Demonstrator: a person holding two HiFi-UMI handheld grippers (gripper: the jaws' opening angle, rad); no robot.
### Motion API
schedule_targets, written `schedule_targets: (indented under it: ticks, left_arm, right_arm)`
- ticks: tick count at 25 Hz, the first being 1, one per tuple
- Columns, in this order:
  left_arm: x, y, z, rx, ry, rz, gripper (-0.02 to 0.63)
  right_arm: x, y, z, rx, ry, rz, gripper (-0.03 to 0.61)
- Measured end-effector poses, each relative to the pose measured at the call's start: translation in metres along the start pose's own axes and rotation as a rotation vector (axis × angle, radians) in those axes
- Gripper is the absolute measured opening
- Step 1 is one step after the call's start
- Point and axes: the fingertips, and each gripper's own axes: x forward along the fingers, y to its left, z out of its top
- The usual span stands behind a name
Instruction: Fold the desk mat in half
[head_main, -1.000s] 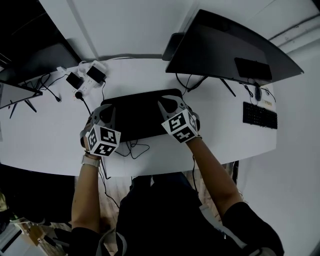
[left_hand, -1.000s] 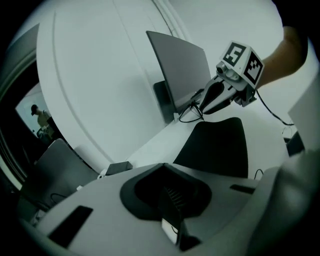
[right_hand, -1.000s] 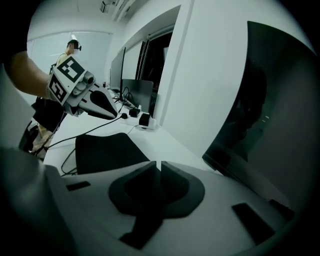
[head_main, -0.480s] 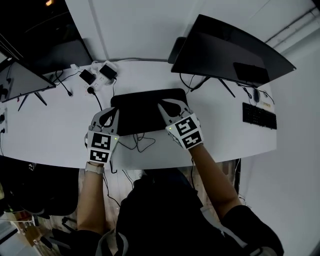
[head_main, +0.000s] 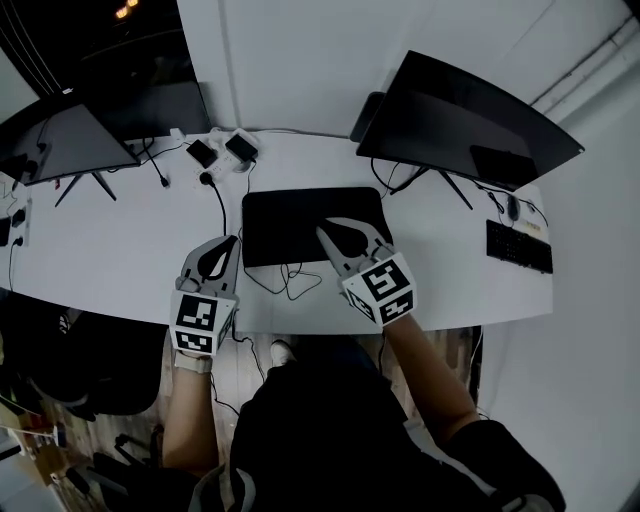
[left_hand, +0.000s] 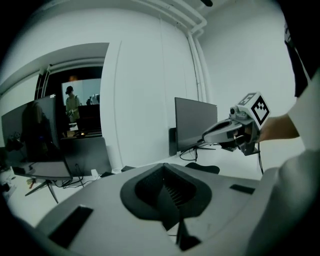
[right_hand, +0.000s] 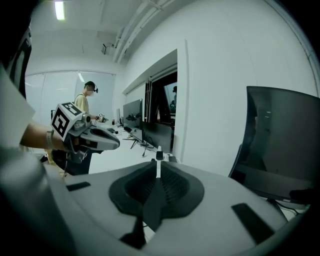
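The black desk mat (head_main: 300, 215) lies flat on the white desk (head_main: 110, 250), between the two monitors. My left gripper (head_main: 232, 241) hangs just left of the mat's near left corner, its jaws shut with nothing between them. My right gripper (head_main: 321, 232) hovers over the mat's near right part, also shut and empty. Neither touches the mat. In the left gripper view the shut jaws (left_hand: 172, 192) point across the desk at the right gripper (left_hand: 227, 132). The right gripper view shows its closed jaws (right_hand: 156, 187) and the left gripper (right_hand: 92, 137) off to the left.
A large dark monitor (head_main: 470, 110) stands at the back right, a second one (head_main: 70, 140) at the back left. A power strip with chargers (head_main: 225, 150) sits behind the mat. Loose cables (head_main: 285, 282) run off the near desk edge. A keyboard (head_main: 518, 245) lies far right.
Both grippers have drawn back from the mat's near edge toward the person and risen. The mat stays on the desk.
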Motion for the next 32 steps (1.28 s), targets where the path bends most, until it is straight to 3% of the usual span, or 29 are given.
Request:
schedule_targets:
  ticks: [11, 18, 32]
  left_arm:
    - [-0.082, -0.012, 0.017, -0.027, -0.074, 0.066, 0.009]
    - [-0.121, -0.01, 0.021, -0.028, -0.113, 0.134, 0.009]
    - [-0.152, -0.013, 0.008, -0.026, -0.122, 0.17, 0.009]
  right_arm:
    - [-0.04, 0.059, 0.038, -0.022, -0.096, 0.057, 0.034]
    - [-0.054, 0.098, 0.043, 0.022, -0.144, 0.097, 0.034]
    - [-0.057, 0.134, 0.045, -0.047, -0.166, 0.144, 0.034]
